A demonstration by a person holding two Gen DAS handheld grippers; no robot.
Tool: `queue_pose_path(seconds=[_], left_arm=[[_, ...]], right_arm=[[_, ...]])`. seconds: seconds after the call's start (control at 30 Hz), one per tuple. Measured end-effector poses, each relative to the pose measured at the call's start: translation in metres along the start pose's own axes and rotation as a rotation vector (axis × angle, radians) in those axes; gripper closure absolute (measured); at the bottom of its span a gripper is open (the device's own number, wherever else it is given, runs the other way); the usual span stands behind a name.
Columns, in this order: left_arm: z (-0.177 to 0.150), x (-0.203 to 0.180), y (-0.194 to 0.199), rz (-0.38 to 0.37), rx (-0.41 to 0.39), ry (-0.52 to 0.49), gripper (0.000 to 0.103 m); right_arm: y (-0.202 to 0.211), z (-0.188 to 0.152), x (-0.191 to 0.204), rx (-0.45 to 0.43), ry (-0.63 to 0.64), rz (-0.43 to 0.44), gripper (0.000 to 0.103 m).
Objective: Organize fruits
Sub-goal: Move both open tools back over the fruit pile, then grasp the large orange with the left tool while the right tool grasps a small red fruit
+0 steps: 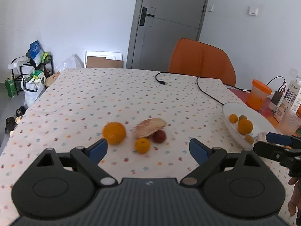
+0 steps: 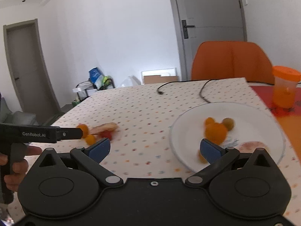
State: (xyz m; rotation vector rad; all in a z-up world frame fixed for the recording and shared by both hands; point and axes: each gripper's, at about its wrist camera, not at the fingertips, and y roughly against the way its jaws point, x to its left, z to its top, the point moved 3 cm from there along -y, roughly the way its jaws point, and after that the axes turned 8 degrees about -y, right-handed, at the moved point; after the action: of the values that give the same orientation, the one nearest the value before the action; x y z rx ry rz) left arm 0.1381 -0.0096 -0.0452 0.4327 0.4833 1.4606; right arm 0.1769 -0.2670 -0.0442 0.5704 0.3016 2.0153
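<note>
On the dotted tablecloth lie a large orange [image 1: 114, 132], a small orange [image 1: 142, 145], a red fruit [image 1: 159, 136] and a beige flat piece of food [image 1: 149, 127] that leans on the red fruit. My left gripper [image 1: 148, 150] hovers just short of them, open and holding nothing. To the right stands a white plate [image 1: 257, 118] with several oranges. My right gripper [image 2: 155, 149] is open at the near edge of that plate [image 2: 254, 120], close to a big orange [image 2: 215, 132] on it, and holds nothing. Each gripper shows in the other's view: right gripper [image 1: 267, 141], left gripper [image 2: 75, 132].
A black cable [image 1: 199, 86] runs across the far side of the table. An orange lidded cup [image 1: 258, 95], a milk carton [image 1: 293, 96] and a clear cup [image 1: 289, 122] stand at the right edge. An orange chair [image 1: 203, 60] is behind the table.
</note>
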Motion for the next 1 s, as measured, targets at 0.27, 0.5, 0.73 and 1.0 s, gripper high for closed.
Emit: queue_pose_path(seconds=[0.27, 0.5, 0.73, 1.0], left_arm=[[-0.012, 0.024, 0.007, 0.012, 0.007, 0.027, 0.010], [-0.016, 0.041, 0.009, 0.032, -0.010, 0.064, 0.011], [-0.013, 0.055, 0.006, 0.060, -0.030, 0.094, 0.018], [-0.012, 0.060, -0.008, 0.059, -0.025, 0.114, 0.032]], right_arm=[[-0.011, -0.007, 0.029, 0.056, 0.014, 0.059, 0.000], [-0.021, -0.009, 0.040, 0.052, 0.015, 0.065, 0.000], [-0.034, -0.005, 0.044, 0.062, 0.007, 0.082, 0.006], [-0.060, -0.007, 0.058, 0.112, 0.038, 0.078, 0.018]])
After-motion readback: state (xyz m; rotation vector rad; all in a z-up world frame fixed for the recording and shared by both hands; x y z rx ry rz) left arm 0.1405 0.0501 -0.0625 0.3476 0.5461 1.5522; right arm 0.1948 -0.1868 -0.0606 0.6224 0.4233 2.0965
